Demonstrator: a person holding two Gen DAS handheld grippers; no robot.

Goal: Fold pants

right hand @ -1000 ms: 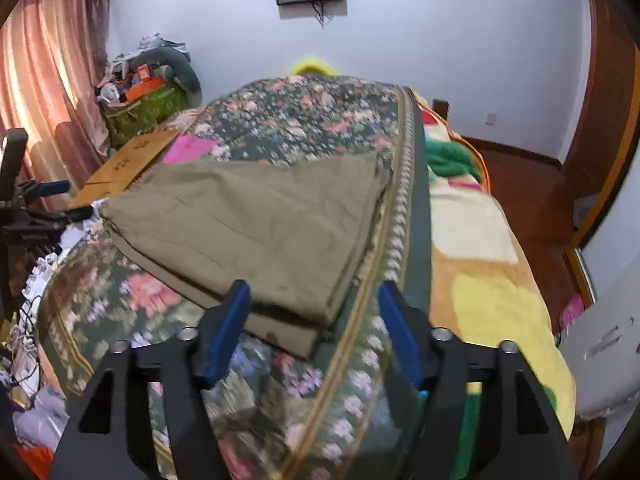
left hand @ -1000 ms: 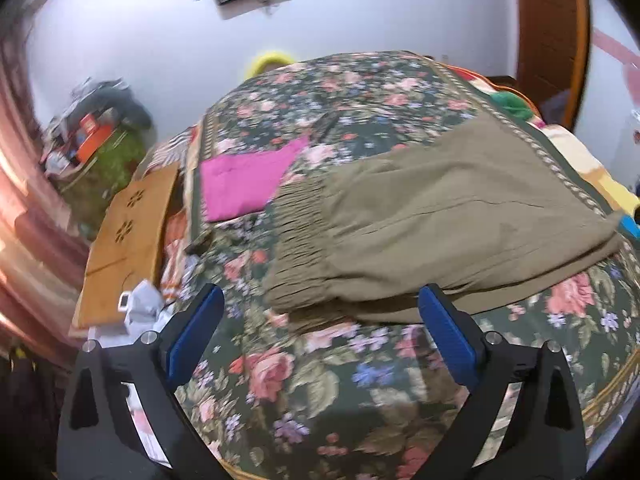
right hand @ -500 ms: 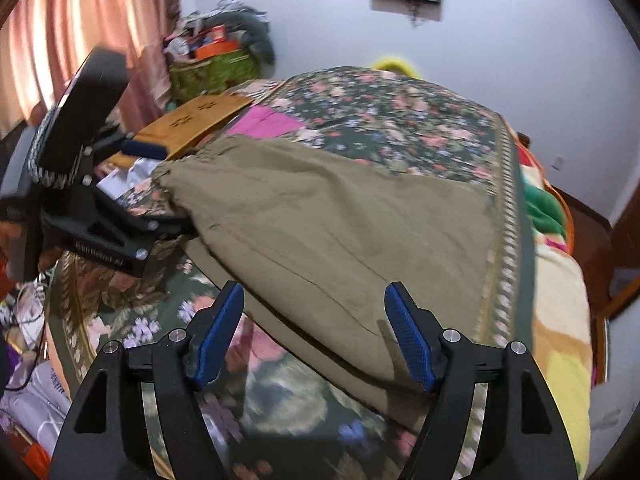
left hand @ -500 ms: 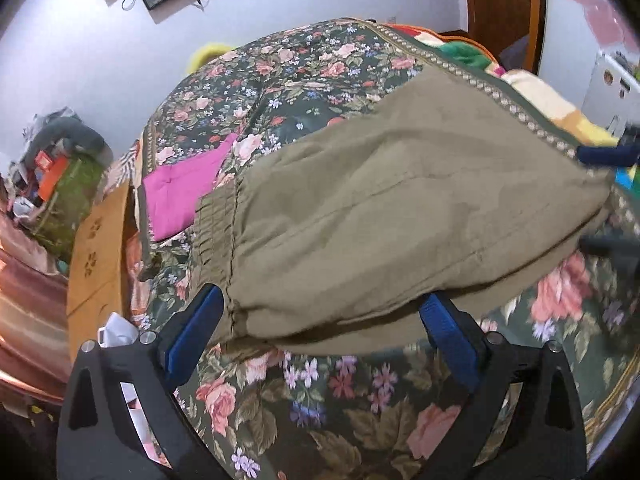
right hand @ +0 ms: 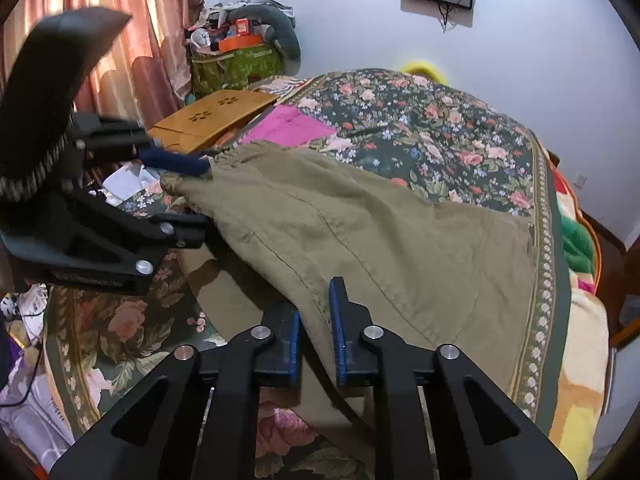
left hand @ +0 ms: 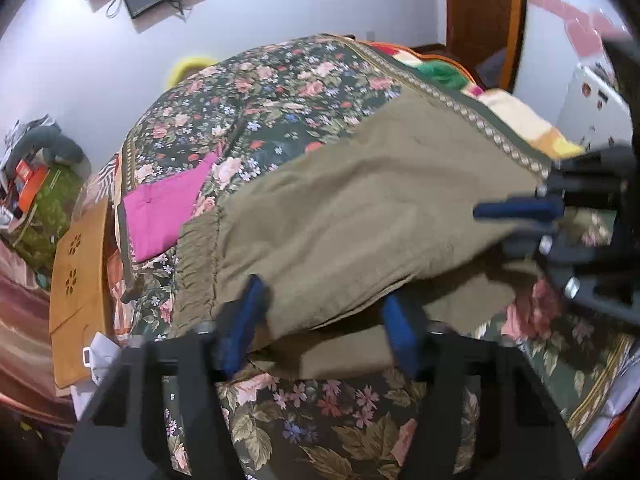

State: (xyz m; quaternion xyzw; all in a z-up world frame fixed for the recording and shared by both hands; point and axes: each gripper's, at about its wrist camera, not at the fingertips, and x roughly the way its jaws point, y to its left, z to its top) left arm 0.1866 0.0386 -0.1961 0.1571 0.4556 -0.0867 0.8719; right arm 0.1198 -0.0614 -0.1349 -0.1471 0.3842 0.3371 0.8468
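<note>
Floral bedspread (right hand: 432, 120) | olive pants (right hand: 360, 216), limp, light | right tool (right hand: 316, 334) nipped near edge | left tool (left hand: 320, 316) half-open astride waistband-side edge.

The bed's (right hand: 452, 120) far half lies open; a pink cloth (right hand: 288, 126) and wooden board (right hand: 216, 118) crowd its window-side edge.

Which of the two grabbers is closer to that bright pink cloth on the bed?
The left. The left gripper sits at the pants' elastic waistband end, which lies beside the pink cloth. The right gripper pinches the pants' opposite end, far from it.
</note>
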